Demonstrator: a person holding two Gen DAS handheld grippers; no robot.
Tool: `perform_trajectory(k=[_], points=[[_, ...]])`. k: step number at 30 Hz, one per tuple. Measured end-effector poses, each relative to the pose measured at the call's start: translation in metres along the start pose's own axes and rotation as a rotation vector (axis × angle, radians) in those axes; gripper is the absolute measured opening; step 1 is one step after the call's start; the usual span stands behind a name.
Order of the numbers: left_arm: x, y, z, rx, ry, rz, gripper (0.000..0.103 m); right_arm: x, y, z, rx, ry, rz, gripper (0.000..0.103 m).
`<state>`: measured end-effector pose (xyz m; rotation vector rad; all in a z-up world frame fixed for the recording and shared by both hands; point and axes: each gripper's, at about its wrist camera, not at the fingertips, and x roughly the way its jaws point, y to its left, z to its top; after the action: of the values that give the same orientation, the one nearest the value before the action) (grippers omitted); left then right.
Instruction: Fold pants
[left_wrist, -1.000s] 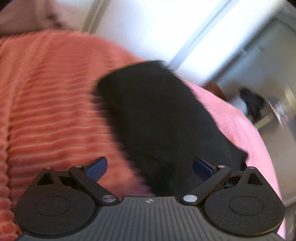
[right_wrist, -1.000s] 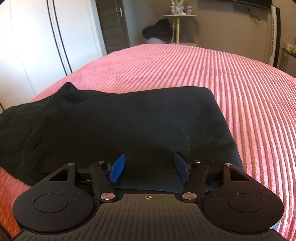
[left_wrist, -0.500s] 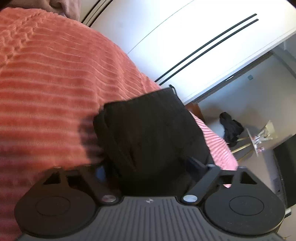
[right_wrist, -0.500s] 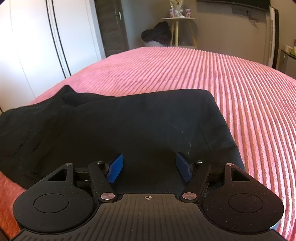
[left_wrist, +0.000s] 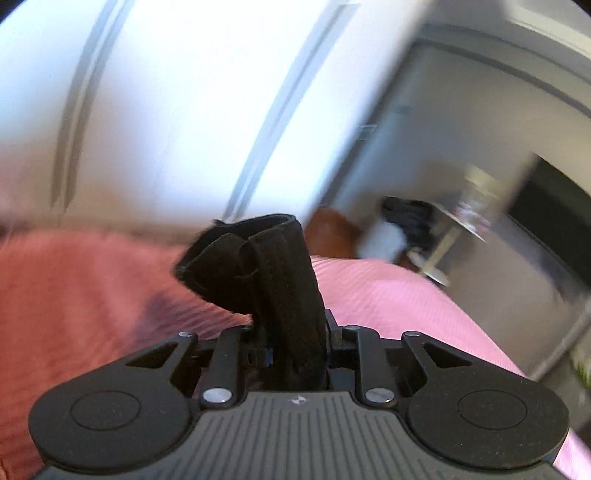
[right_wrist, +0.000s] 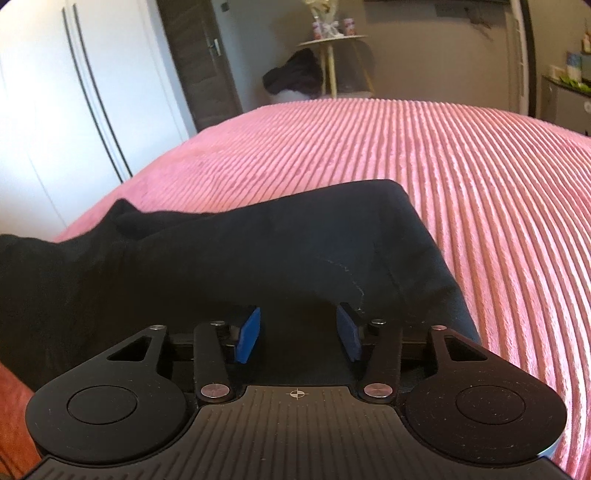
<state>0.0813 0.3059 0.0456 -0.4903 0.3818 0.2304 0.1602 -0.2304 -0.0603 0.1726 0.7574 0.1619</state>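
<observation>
**One end of the pants in my left fingers, the fold still to be made**

On my left side, my left gripper (left_wrist: 299, 354) is closing on a bunched end of the black pants (left_wrist: 266, 273). The cloth stands up between the fingers and they press on it, so I judge it is gripped, and this end is lifted clear of the pink bed (left_wrist: 81, 280). This picture is smeared, so I cannot tell which end of the pants it is, and the pads themselves are covered by the cloth.

On my right side, the pants (right_wrist: 258, 258) lie flat on the bed (right_wrist: 443, 166), and my right gripper (right_wrist: 297, 332) hovers low over their near edge. Its blue fingers (right_wrist: 249, 334) are apart but closing, with cloth lying between and under them; they do not press on it yet, as far as I see.

I judge the task is in an early or middle stage: the pants look laid out, perhaps already doubled leg on leg. The fold across is not yet done. The left part of the pants runs out of the right picture, so their whole shape is not visible to me.
</observation>
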Motion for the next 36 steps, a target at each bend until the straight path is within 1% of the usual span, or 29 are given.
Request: perform_trajectory(k=[1,3,4,5,7,9,10,11,12,13,14,15,16,18,19,20,21,22,24,25,26,28,29,31,32,33,36], points=[[-0.006,-0.025,0.002,0.072,-0.008,-0.030,0.021,-0.001,-0.002,0.001,0.014,-0.003,0.005,0.051],[-0.016,-0.072,-0.006,0.225,-0.019,-0.079,0.021,-0.003,-0.007,0.002,0.048,-0.009,0.016,0.051],[-0.022,-0.096,-0.017,0.289,-0.020,-0.104,0.021,-0.004,-0.010,0.004,0.064,-0.013,0.020,0.051],[-0.025,-0.117,-0.026,0.345,-0.015,-0.138,0.021,-0.005,-0.013,0.004,0.081,-0.017,0.023,0.051],[-0.028,-0.149,-0.046,0.416,0.003,-0.207,0.022,-0.008,-0.019,0.006,0.120,-0.024,0.039,0.053],[-0.024,-0.182,-0.078,0.502,0.021,-0.239,0.028,-0.012,-0.025,0.007,0.156,-0.029,0.078,0.053],[-0.022,-0.195,-0.094,0.527,0.042,-0.269,0.040,-0.015,-0.028,0.008,0.172,-0.038,0.095,0.053],[-0.019,-0.203,-0.108,0.526,0.069,-0.301,0.073,-0.017,-0.030,0.009,0.184,-0.047,0.108,0.053],[-0.014,-0.211,-0.123,0.514,0.108,-0.325,0.091,-0.019,-0.033,0.010,0.193,-0.053,0.119,0.053],[-0.015,-0.217,-0.138,0.501,0.131,-0.322,0.098,-0.020,-0.035,0.010,0.203,-0.056,0.126,0.053],[-0.011,-0.218,-0.149,0.496,0.153,-0.320,0.098,-0.021,-0.037,0.010,0.216,-0.054,0.131,0.053],[-0.007,-0.219,-0.159,0.493,0.194,-0.312,0.098,-0.021,-0.040,0.009,0.232,-0.048,0.136,0.053],[-0.003,-0.219,-0.166,0.487,0.234,-0.277,0.098,-0.020,-0.042,0.009,0.252,-0.040,0.145,0.053],[0.000,-0.207,-0.173,0.458,0.261,-0.198,0.098,-0.017,-0.047,0.010,0.289,-0.019,0.189,0.055],[0.001,-0.199,-0.174,0.437,0.271,-0.154,0.098,-0.015,-0.049,0.011,0.304,-0.012,0.214,0.058],[-0.006,-0.186,-0.174,0.407,0.282,-0.095,0.099,-0.014,-0.049,0.011,0.317,-0.004,0.241,0.061],[-0.007,-0.174,-0.174,0.374,0.291,-0.029,0.099,-0.012,-0.050,0.012,0.329,0.007,0.279,0.067],[-0.005,-0.162,-0.170,0.333,0.300,0.058,0.099,-0.010,-0.050,0.012,0.348,0.018,0.313,0.072],[0.005,-0.143,-0.163,0.250,0.325,0.230,0.099,-0.003,-0.050,0.013,0.394,0.054,0.385,0.077],[0.010,-0.131,-0.160,0.201,0.343,0.288,0.099,0.001,-0.049,0.014,0.419,0.073,0.409,0.077],[0.008,-0.115,-0.161,0.152,0.360,0.301,0.099,0.005,-0.049,0.016,0.439,0.084,0.416,0.077],[0.012,-0.095,-0.160,0.049,0.403,0.299,0.099,0.015,-0.046,0.020,0.458,0.110,0.424,0.077],[0.011,-0.087,-0.166,0.027,0.414,0.296,0.099,0.020,-0.044,0.023,0.462,0.121,0.422,0.077],[0.013,-0.083,-0.168,0.017,0.423,0.291,0.099,0.029,-0.039,0.027,0.465,0.140,0.420,0.077],[0.012,-0.092,-0.169,0.018,0.423,0.289,0.099,0.034,-0.035,0.029,0.466,0.148,0.411,0.077],[0.013,-0.092,-0.170,0.017,0.423,0.288,0.099,0.038,-0.031,0.028,0.466,0.154,0.402,0.077],[0.019,-0.086,-0.174,0.006,0.428,0.280,0.099,0.052,-0.022,0.029,0.465,0.164,0.388,0.078]])
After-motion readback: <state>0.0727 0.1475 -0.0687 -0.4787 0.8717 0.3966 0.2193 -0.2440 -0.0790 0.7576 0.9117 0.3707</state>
